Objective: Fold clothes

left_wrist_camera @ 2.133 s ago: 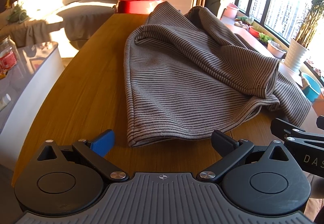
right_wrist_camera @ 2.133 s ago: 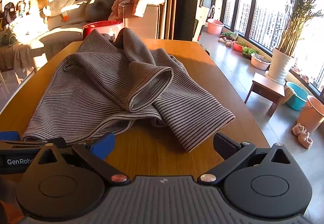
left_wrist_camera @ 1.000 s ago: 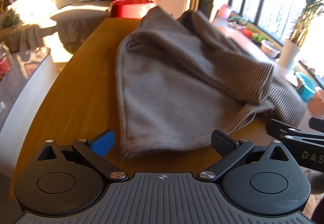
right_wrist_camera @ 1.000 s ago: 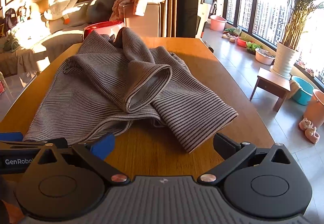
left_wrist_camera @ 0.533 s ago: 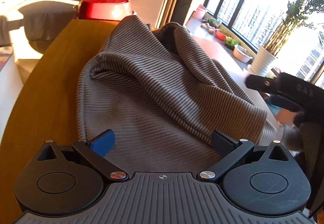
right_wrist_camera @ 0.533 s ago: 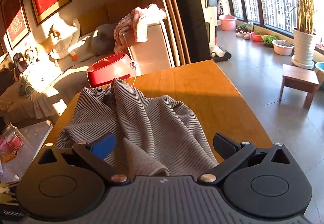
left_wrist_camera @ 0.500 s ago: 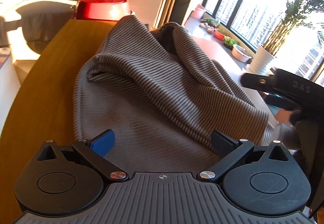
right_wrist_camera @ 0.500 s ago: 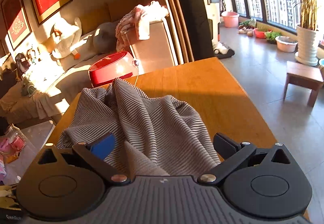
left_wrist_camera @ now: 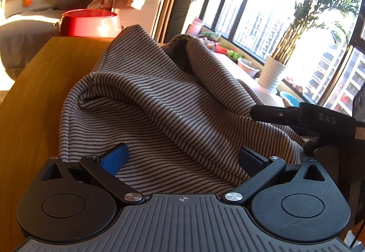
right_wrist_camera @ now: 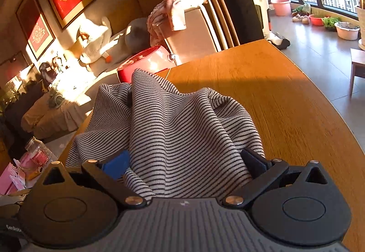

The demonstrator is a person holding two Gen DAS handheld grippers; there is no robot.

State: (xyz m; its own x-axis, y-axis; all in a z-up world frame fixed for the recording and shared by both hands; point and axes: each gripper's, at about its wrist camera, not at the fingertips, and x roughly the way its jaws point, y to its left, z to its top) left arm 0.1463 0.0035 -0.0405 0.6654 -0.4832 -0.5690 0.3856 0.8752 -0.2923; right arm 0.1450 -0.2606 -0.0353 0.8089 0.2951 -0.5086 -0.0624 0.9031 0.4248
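Both black two-finger grippers [left_wrist_camera: 182,157] [right_wrist_camera: 183,162] are sitting wide open over the rumpled grey striped knit garment [left_wrist_camera: 164,110], so they're risking pinching extra layers.

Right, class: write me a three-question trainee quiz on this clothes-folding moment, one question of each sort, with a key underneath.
1. True or false: the striped garment lies flat and smooth on the wooden table.
2. Multiple choice: what stands just beyond the table's far edge, behind the garment? A) a red basin B) a blue bucket C) a green crate
3. Short answer: how do the jaws of the left gripper and the right gripper stand?

Key:
1. False; it is bunched into raised folds.
2. A, the red basin.
3. Both are open, with striped fabric lying between the fingers of each.
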